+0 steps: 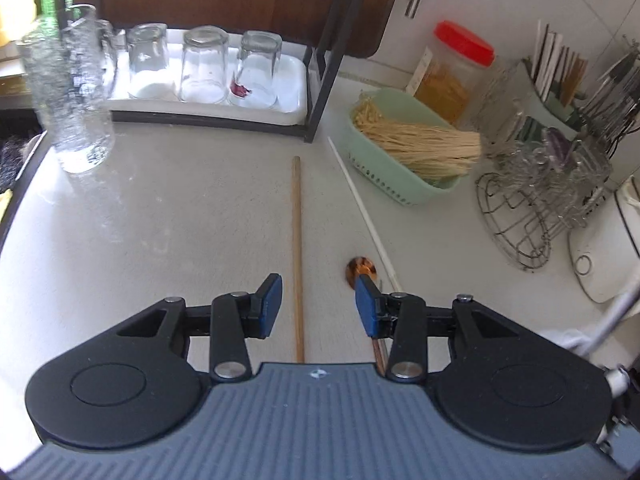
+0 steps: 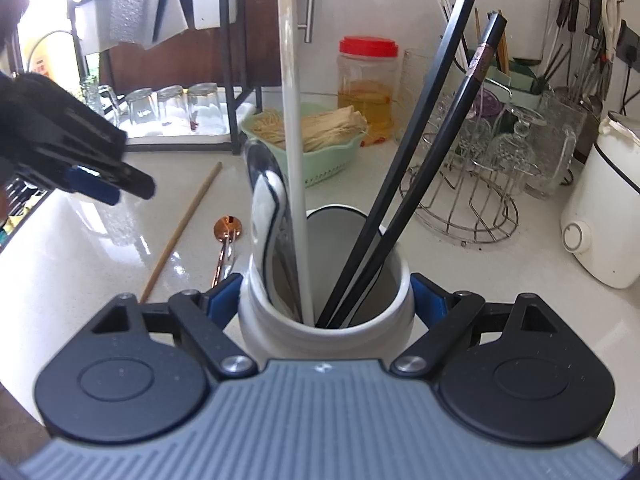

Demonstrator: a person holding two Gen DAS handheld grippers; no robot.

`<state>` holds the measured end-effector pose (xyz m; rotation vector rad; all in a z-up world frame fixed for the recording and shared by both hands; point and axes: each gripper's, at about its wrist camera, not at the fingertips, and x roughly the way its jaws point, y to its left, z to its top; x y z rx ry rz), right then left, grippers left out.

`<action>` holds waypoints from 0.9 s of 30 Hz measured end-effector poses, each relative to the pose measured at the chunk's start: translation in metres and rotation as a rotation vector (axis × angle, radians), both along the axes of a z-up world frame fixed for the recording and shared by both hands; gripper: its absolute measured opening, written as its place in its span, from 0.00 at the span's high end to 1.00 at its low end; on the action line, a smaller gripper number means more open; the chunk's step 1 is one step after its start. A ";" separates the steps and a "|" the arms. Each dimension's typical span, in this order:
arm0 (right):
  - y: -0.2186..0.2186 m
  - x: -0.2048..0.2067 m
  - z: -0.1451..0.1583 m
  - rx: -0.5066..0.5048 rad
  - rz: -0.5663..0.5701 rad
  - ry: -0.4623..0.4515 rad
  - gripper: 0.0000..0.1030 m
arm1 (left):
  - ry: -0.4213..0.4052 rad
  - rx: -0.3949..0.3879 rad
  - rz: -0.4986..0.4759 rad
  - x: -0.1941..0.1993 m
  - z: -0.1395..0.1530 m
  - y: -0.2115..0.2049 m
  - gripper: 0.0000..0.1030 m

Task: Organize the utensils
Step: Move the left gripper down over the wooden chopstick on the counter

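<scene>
**A:** Gripping the white utensil holder (image 2: 324, 320) with my right gripper (image 2: 325, 300), blue pads (image 2: 224, 298) pressed on both sides of its wall. Holder stands upright on the countertop (image 2: 500, 300).

**B:** What's in it?

**A:** Two black chopsticks (image 2: 424, 160) leaning right, one white chopstick (image 2: 294, 160) nearly upright, and a steel spoon (image 2: 266, 216), bowl up, against the left inner wall.

**B:** Left side?

**A:** My left gripper (image 1: 318, 306) hangs tilted down over the counter, fingers (image 1: 269, 306) partly spread and holding nothing. A wooden chopstick (image 1: 297, 248) lies flat on the counter and, in the left wrist view, runs up between the two fingers, touching neither. No earlier frame, so just the static state.

**B:** Other loose pieces?

**A:** A copper spoon (image 1: 360, 269) lies just right of the wooden chopstick; my right-hand finger partly covers it. Another white chopstick (image 1: 362, 208) lies right of that, angled toward the green basket (image 1: 396, 184).

**B:** Basket contents?

**A:** Bundle of dried noodles (image 1: 424, 144). Behind it a red-lidded jar (image 1: 456, 68). Glass rack (image 1: 536, 200) further right, a white appliance (image 2: 604, 208) beyond it.

**B:** Far left?

**A:** Upturned glasses (image 1: 202, 66) on a white tray (image 1: 294, 92) under a black shelf frame (image 1: 326, 76); glass pitcher (image 1: 66, 92) beside them.
</scene>
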<state>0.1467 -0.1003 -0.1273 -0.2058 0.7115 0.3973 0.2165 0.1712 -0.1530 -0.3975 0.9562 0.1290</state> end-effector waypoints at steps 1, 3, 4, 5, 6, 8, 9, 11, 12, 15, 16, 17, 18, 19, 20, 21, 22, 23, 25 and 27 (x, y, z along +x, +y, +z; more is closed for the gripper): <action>0.001 0.000 0.000 -0.002 -0.004 0.004 0.13 | -0.001 0.006 -0.006 0.007 -0.005 0.001 0.55; 0.001 0.000 0.001 -0.006 -0.013 0.010 0.13 | 0.008 0.007 -0.015 0.020 -0.014 0.004 0.55; 0.002 0.000 0.001 -0.008 -0.017 0.013 0.13 | 0.012 0.004 -0.016 0.026 -0.018 0.005 0.55; 0.003 0.000 0.001 -0.009 -0.022 0.014 0.13 | 0.018 0.004 -0.016 0.033 -0.023 0.006 0.55; 0.004 0.000 0.001 -0.010 -0.026 0.015 0.13 | 0.022 0.008 -0.017 0.040 -0.027 0.007 0.55; 0.004 0.000 0.001 -0.011 -0.036 0.015 0.13 | 0.027 0.020 -0.017 0.052 -0.034 0.009 0.55; 0.005 0.000 0.001 -0.012 -0.042 0.015 0.13 | 0.028 0.023 -0.015 0.056 -0.036 0.010 0.55; 0.007 -0.001 0.000 -0.013 -0.055 0.014 0.13 | 0.030 0.025 -0.014 0.066 -0.041 0.012 0.55; 0.008 -0.002 0.000 -0.014 -0.061 0.014 0.13 | 0.033 0.033 -0.017 0.072 -0.043 0.012 0.55; 0.012 -0.001 0.000 -0.027 -0.072 0.009 0.13 | 0.030 0.046 -0.012 0.086 -0.048 0.016 0.56; 0.013 -0.001 -0.001 -0.029 -0.076 0.008 0.13 | 0.031 0.051 -0.010 0.091 -0.049 0.017 0.56; 0.014 -0.001 -0.001 -0.032 -0.079 0.008 0.13 | 0.029 0.055 -0.008 0.095 -0.051 0.018 0.57; 0.014 -0.001 -0.001 -0.033 -0.082 0.007 0.13 | 0.026 0.061 -0.010 0.099 -0.051 0.018 0.57; 0.015 -0.001 -0.001 -0.032 -0.088 0.008 0.13 | 0.024 0.069 -0.014 0.103 -0.052 0.017 0.57; 0.015 -0.001 -0.001 -0.033 -0.094 0.008 0.13 | 0.023 0.077 -0.018 0.108 -0.053 0.016 0.57; 0.016 -0.001 -0.001 -0.033 -0.100 0.008 0.13 | 0.022 0.083 -0.021 0.111 -0.054 0.015 0.58; 0.016 -0.001 0.000 -0.032 -0.104 0.008 0.13 | 0.018 0.093 -0.027 0.114 -0.055 0.014 0.59; 0.017 -0.001 -0.001 -0.033 -0.107 0.007 0.13 | 0.014 0.109 -0.033 0.117 -0.055 0.012 0.61; 0.017 -0.001 -0.001 -0.034 -0.109 0.004 0.13 | 0.008 0.137 -0.044 0.122 -0.056 0.009 0.63; 0.017 -0.002 -0.002 -0.035 -0.111 0.002 0.13 | 0.012 0.149 -0.045 0.126 -0.058 0.009 0.65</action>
